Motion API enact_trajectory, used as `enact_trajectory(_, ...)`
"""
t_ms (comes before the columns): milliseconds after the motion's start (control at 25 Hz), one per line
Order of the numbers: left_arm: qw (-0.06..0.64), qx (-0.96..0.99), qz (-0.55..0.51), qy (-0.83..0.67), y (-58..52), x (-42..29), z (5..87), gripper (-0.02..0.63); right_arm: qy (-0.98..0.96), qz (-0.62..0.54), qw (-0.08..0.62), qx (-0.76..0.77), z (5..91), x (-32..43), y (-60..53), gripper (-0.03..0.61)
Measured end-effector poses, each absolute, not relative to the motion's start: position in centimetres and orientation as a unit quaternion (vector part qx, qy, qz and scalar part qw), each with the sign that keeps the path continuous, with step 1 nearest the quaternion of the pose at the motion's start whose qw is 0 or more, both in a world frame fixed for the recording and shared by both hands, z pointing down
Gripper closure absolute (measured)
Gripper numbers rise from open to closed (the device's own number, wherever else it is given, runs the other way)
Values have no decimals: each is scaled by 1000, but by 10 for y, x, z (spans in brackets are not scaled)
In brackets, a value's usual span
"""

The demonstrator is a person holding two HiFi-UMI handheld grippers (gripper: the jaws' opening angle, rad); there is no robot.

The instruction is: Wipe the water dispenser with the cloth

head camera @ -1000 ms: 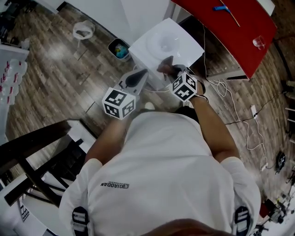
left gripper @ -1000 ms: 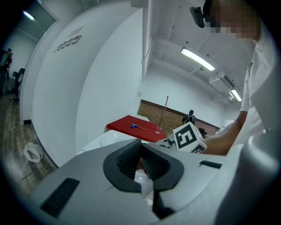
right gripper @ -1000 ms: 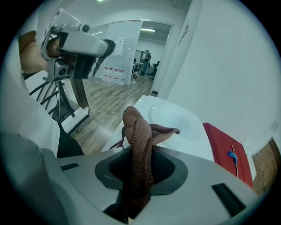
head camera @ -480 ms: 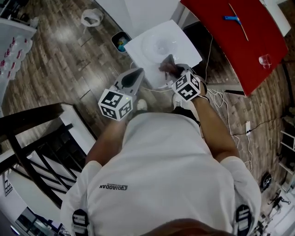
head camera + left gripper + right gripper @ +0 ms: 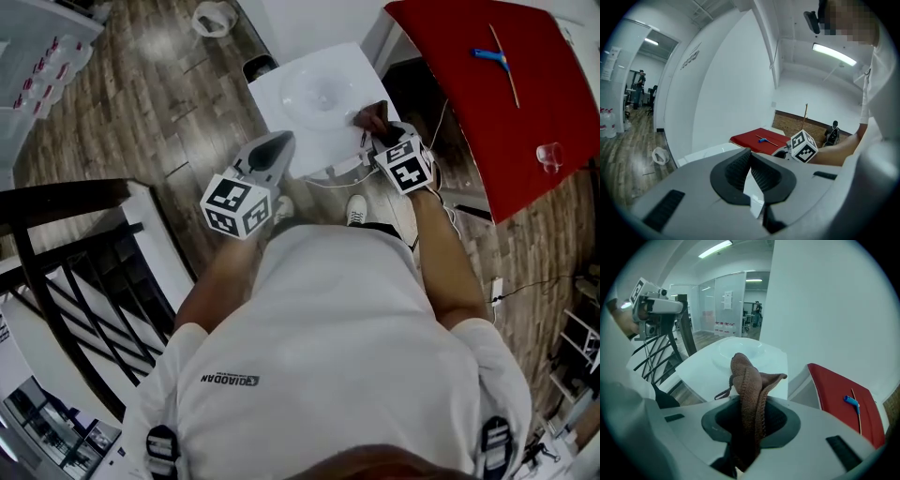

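Brown terry cloth (image 5: 371, 115) is the thing that the right gripper (image 5: 378, 129) holds in the head view. There the cloth is at the right edge of the white top of the water dispenser (image 5: 314, 98). I cannot tell from above if it touches the top. The left gripper (image 5: 277, 143) points with its tip at the left edge of the same top, just beside it, and it carries nothing. Behind the dispenser, to the right, stands a red table (image 5: 469, 112). A blue-handled tool (image 5: 493, 56) lies near its far edge and a clear glass (image 5: 549, 155) stands near its right edge. A small bin (image 5: 259, 67) stands on the wood floor (image 5: 131, 103) by the far left corner of the dispenser. A black railing (image 5: 66, 253) is at the left of the person, who wears a white shirt (image 5: 328, 356).

In the left gripper view the two black jaws meet at their tips with nothing between them. Beyond them the cube of the right gripper shows in front of the red table.

In the right gripper view the jaws are closed on the cloth. It is folded and stands up out of the jaws in a thick ridge, with a loose corner that hangs to the right. Behind the cloth is the flat top of the dispenser with a round hollow in its middle. The left gripper is high at the left side, well apart from the cloth. The red table with the blue-handled tool is at the right.
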State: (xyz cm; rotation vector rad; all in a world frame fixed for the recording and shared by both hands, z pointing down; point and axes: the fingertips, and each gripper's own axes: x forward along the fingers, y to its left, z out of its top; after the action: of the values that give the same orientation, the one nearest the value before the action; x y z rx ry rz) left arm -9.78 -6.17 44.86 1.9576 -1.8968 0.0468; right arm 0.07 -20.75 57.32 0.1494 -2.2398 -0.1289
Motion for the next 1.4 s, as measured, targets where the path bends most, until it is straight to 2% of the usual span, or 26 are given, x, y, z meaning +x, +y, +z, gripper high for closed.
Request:
enact_trajectory(440, 204, 643, 9, -738, -61, -67, 439, 617, -909, -46, 411, 40, 582, 27, -258, 488)
enact_trajectory(680, 212, 602, 18, -770, -33, -60, 445, 617, -933, 10, 351, 73, 578, 31, -280, 488)
enact_trajectory(880, 210, 589, 14, -780, -19, -57, 440, 617, -950, -4, 302, 79, 554, 30, -274, 488)
enact_trajectory(1040, 194, 590, 21, -783, -11, -53, 436, 617, -971, -1, 238, 36, 526, 23, -230, 488)
enact_trajectory(1160, 193, 587, 11, -786, 4, -53, 434, 617, -974, 12, 222, -38, 516, 13, -163, 488)
enact_trajectory(1400, 178, 589, 42, -787, 44, -26, 434, 617, -937, 84, 296, -166, 564, 2, -39, 488)
